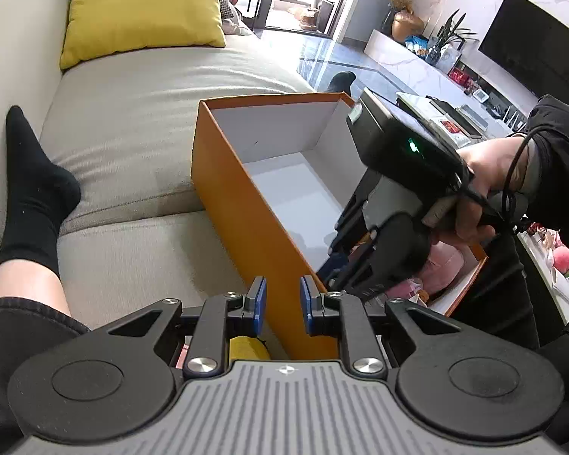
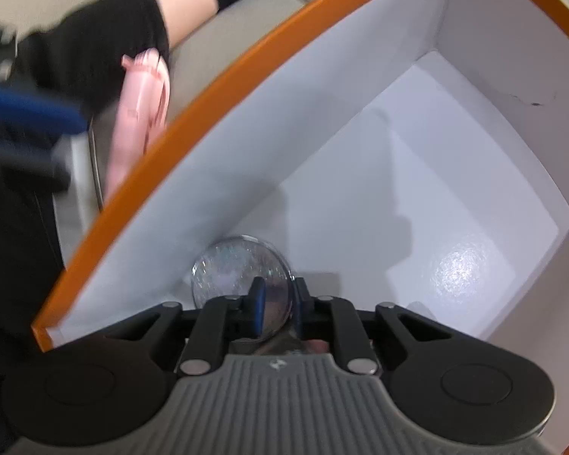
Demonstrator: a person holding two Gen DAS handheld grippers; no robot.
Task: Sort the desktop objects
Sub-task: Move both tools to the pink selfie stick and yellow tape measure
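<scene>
The clear, glittery round disc [image 2: 242,280] sat pinched on edge between the right gripper [image 2: 277,299]'s nearly closed blue pads, pointing steeply down into the orange cardboard box [image 2: 223,87] near its white-lined corner, while the left gripper [image 1: 282,305] hovered part-open and empty outside the box's long wall.

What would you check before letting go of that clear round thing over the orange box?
1. Right gripper holds the clear round disc between its pads: ok.
2. Disc is inside the orange box, above the white floor: ok.
3. Floor under the disc is bare: ok.
4. Disc touching the floor or box wall: cannot tell.
5. Left gripper is outside the box with nothing between its pads: ok.
6. Pink item lying outside the box wall, waiting to be sorted: not ok.
</scene>
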